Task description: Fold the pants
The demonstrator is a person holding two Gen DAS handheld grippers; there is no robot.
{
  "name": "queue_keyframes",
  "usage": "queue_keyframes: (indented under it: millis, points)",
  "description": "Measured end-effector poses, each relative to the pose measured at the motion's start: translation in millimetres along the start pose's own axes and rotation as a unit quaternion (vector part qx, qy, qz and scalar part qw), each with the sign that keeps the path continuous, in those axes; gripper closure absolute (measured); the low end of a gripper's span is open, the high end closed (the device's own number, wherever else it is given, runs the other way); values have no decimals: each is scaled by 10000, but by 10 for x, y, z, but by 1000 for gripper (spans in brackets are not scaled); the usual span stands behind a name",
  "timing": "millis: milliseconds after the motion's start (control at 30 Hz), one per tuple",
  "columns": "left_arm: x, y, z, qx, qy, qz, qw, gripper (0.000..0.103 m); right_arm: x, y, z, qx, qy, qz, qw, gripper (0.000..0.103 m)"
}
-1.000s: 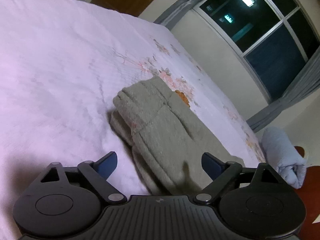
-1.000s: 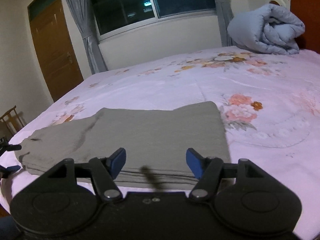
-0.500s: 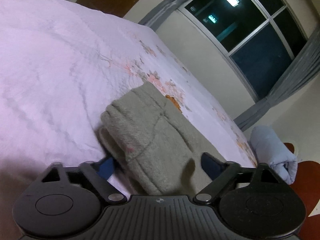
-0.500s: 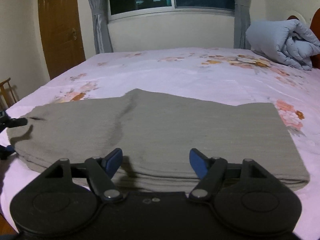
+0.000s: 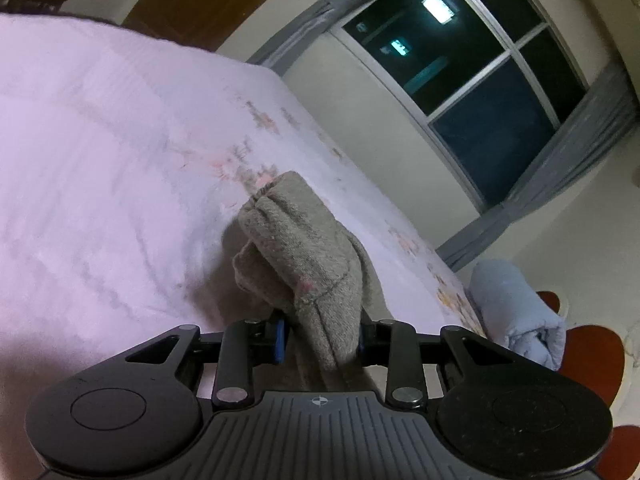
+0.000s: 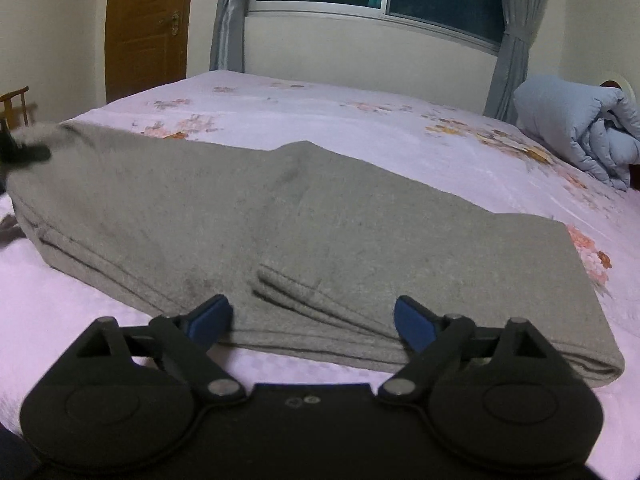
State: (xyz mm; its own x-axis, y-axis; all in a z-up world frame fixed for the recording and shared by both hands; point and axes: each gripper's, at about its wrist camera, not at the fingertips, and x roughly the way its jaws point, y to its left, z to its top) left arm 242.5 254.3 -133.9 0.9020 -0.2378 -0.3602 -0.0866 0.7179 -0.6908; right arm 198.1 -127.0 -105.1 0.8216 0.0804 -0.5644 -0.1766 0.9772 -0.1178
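Note:
The grey-green pants [image 6: 320, 220] lie folded lengthwise across the pink floral bed. My left gripper [image 5: 320, 338] is shut on one end of the pants [image 5: 304, 264] and lifts that end off the sheet, so the cloth bunches between the blue pads. That gripper shows as a dark shape at the pants' far left end in the right wrist view [image 6: 20, 152]. My right gripper [image 6: 312, 322] is open, its blue pads just above the near long edge of the pants, holding nothing.
The bed [image 6: 360, 128] has a pink sheet with flower prints. A rolled light-blue duvet [image 6: 576, 124] lies at the head end by the red headboard. A window with grey curtains and a wooden door stand behind. A wooden chair [image 6: 16, 100] is at far left.
My left gripper has closed on the end of the pants and raised it. My right gripper has moved in closer to the pants' near edge and stayed open.

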Motion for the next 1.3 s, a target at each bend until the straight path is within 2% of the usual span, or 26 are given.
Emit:
queue_keyframes:
  millis: [133, 200, 300, 400, 433, 467, 633, 700, 733, 767, 800, 833, 900, 967, 1033, 1133, 1167, 1233, 1267, 1300]
  points:
    - [-34, -69, 62, 154, 28, 46, 9999, 72, -138, -8, 57, 117, -237, -278, 9993, 21]
    - [-87, -126, 59, 267, 9, -11, 9996, 72, -6, 52, 22, -82, 54, -263, 9996, 18]
    - [-154, -261, 86, 448, -22, -82, 9990, 72, 39, 124, -19, -292, 18, -394, 9988, 19]
    - [-206, -369, 158, 609, -18, -72, 9981, 72, -148, 136, 28, -212, -406, -444, 9980, 19]
    - [-222, -406, 174, 657, -10, -82, 9978, 72, -141, 150, 18, -229, -369, -328, 9985, 18]
    - [-241, -455, 183, 716, 6, -122, 9974, 72, -54, 189, -16, -328, -92, -271, 9991, 18]
    - [-356, -831, 194, 1133, -38, -263, 9932, 72, 6, 254, -120, -500, -115, -393, 9979, 16]
    - [-393, -1060, 196, 1374, -79, -305, 9900, 72, -26, 223, -107, -361, -77, -299, 9989, 18]
    - [-400, -1177, 191, 1478, -95, -340, 9884, 72, -104, 97, -53, -87, -129, -69, 9999, 19]
    - [-401, -1327, 174, 1585, -111, -385, 9865, 72, -213, -60, -15, 221, -371, 117, 9990, 17]
    - [-405, -1480, 141, 1681, -139, -428, 9847, 72, -356, -249, 12, 484, -707, 49, 9963, 11]
    - [-390, -1643, 93, 1834, -144, -505, 9816, 72, -442, -446, 21, 675, -856, -59, 9940, 10]
    - [-327, -2048, -63, 2192, -136, -664, 9733, 72, -539, -967, 32, 1305, -951, -46, 9869, 10]
    - [-204, -2482, -313, 2564, -35, -921, 9622, 72, -668, -1589, 18, 1882, -1151, -391, 9746, 9]
    - [-46, -2915, -641, 2981, 145, -1142, 9476, 72, -768, -2103, 4, 2155, -1194, -714, 9665, 9]
    - [323, -3523, -1375, 3714, 580, -1451, 9152, 72, -952, -2812, -95, 2548, -1267, -1041, 9530, 8]
    - [488, -3682, -1698, 3954, 799, -1573, 9014, 72, -987, -2985, -155, 2638, -1244, -1135, 9498, 8]
    - [759, -3852, -2249, 4145, 1378, -1726, 8829, 72, -1091, -3314, -323, 2787, -1212, -1266, 9442, 8]
    - [854, -3931, -2553, 4436, 1678, -1716, 8635, 72, -1107, -3451, -425, 2850, -1121, -1295, 9431, 8]
    - [955, -3932, -2793, 4640, 1922, -1558, 8506, 72, -1106, -3526, -531, 2912, -1034, -1315, 9419, 8]
